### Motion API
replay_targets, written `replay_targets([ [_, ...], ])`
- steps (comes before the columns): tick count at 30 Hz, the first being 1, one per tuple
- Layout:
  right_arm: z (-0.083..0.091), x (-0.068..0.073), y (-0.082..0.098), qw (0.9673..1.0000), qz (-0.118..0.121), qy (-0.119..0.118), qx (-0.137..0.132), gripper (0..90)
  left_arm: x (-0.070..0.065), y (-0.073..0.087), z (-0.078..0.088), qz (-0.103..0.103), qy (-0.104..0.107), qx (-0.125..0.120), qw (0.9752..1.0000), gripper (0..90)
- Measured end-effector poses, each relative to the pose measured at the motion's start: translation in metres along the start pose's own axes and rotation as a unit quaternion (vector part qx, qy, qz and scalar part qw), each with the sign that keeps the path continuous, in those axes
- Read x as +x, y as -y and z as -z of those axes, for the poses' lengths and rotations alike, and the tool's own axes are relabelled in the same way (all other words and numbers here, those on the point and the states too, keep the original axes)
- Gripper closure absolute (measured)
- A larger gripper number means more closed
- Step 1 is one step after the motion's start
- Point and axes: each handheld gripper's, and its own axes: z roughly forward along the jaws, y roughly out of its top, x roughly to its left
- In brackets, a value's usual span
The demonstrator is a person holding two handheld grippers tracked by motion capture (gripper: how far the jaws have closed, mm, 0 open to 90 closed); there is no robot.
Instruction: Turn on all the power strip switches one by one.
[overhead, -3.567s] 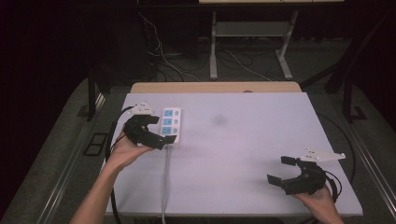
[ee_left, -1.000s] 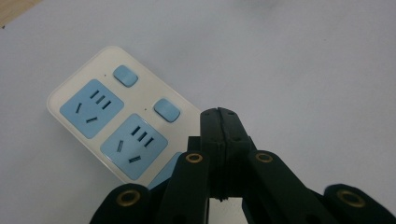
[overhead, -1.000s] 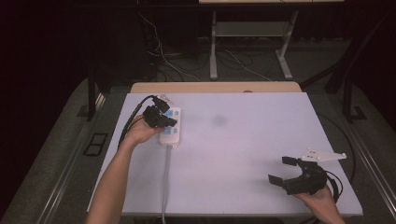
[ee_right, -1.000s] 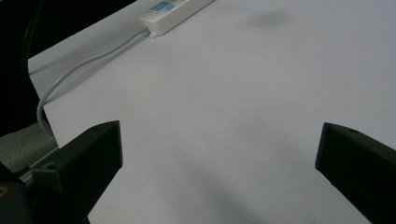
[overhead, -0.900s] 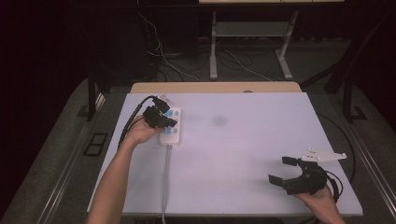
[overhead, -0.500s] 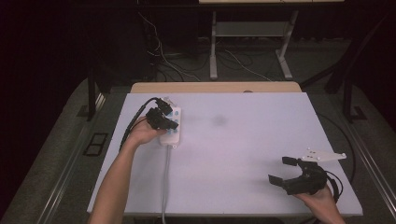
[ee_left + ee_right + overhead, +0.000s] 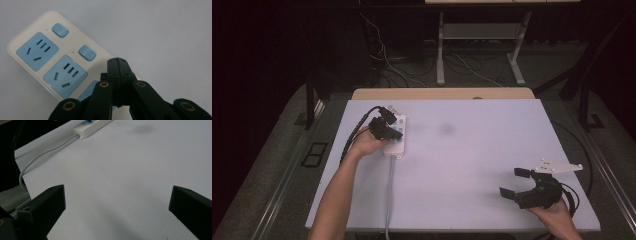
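Claws: left claw point(image 7: 117, 61) closed, tips over power strip point(image 7: 50, 57); right claw point(image 7: 517, 182) open, empty.

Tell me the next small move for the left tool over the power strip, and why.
Probably ease the left tool straight down onto the third blue switch. Its jaws are shut together into a single tip, which sits over the power strip in line with the two visible blue switches; whether it already touches is hidden. The right tool rests open, far off.

The high view looks forward and down over the whole desk point(image 7: 472, 150). The left gripper view sits close above the power strip point(image 7: 50, 57); the right gripper view sees it far across.
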Motion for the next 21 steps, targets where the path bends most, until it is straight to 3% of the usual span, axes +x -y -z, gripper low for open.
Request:
replay_targets([
  [10,0.0006,0.0000,-0.0001,1.0000,0.003,0.001,-0.001,0.4,0.0044,0.0047,-0.0018,0.021,0.015,-0.012,0.9996,89.6],
  [14,0.0014,0.0002,-0.0005,1.0000,0.001,0.002,-0.004,0.5,0.0031,0.0045,-0.0025,0.021,0.011,-0.009,0.9997,89.8],
  [18,0.0032,0.0009,-0.0010,1.0000,0.003,0.004,-0.007,0.5,0.0053,0.0041,-0.0036,0.039,0.018,-0.006,0.9991,89.8],
  [21,0.0046,0.0016,-0.0014,0.9999,0.005,0.005,-0.009,0.4,0.0030,0.0033,-0.0033,0.036,0.011,-0.003,0.9993,89.8],
])
